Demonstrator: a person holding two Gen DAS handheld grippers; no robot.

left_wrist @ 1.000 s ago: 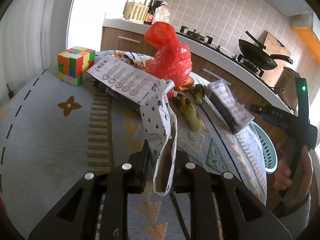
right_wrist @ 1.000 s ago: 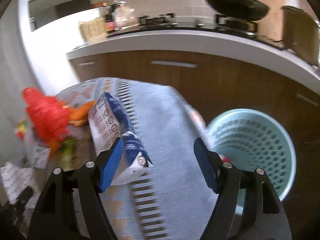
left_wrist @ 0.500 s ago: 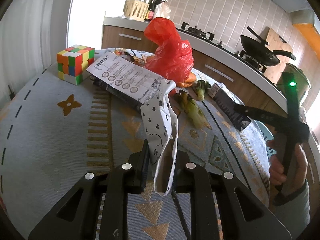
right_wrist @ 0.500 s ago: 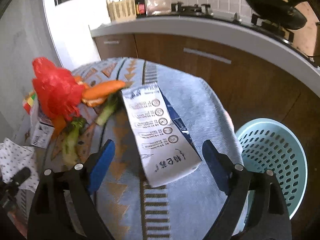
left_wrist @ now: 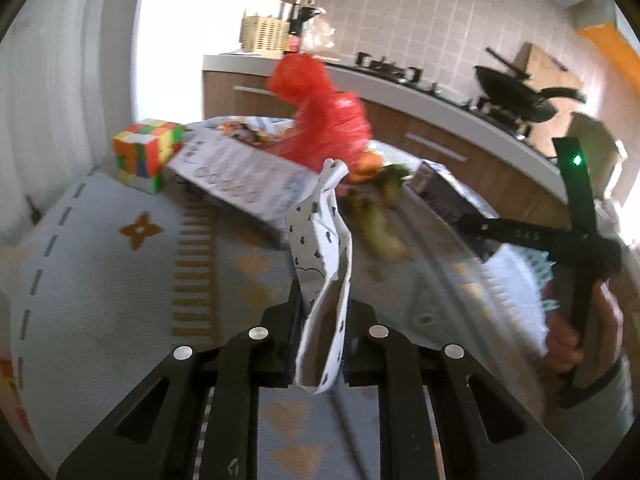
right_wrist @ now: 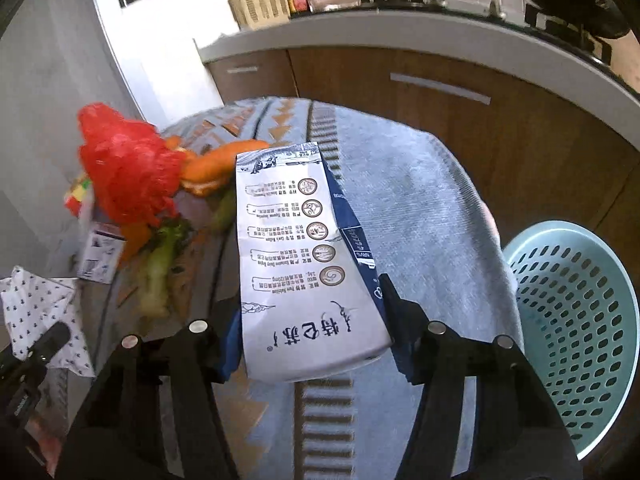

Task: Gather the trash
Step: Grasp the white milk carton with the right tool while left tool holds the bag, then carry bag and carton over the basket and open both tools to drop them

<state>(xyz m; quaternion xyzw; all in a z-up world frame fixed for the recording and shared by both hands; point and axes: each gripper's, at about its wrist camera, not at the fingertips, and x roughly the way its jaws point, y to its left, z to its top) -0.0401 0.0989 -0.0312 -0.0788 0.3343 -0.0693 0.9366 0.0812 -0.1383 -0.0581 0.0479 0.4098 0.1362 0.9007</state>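
1. Left hand-held gripper (left_wrist: 318,344) is clamped on the spotted paper bag (left_wrist: 322,280), lifted over the table (left_wrist: 100,264); thin paper could tear or slip out
2. Right hand-held gripper (right_wrist: 310,344) has just been closing around the milk carton (right_wrist: 304,264); we judge the pads sit on its sides, grip only at the near end
3. Carton lies flat on the table, long axis running away from us, far end by the orange peel (right_wrist: 218,164); it may pivot or sag when lifted
4. Basket (right_wrist: 576,320) sits low beside the table edge; a swing could miss it
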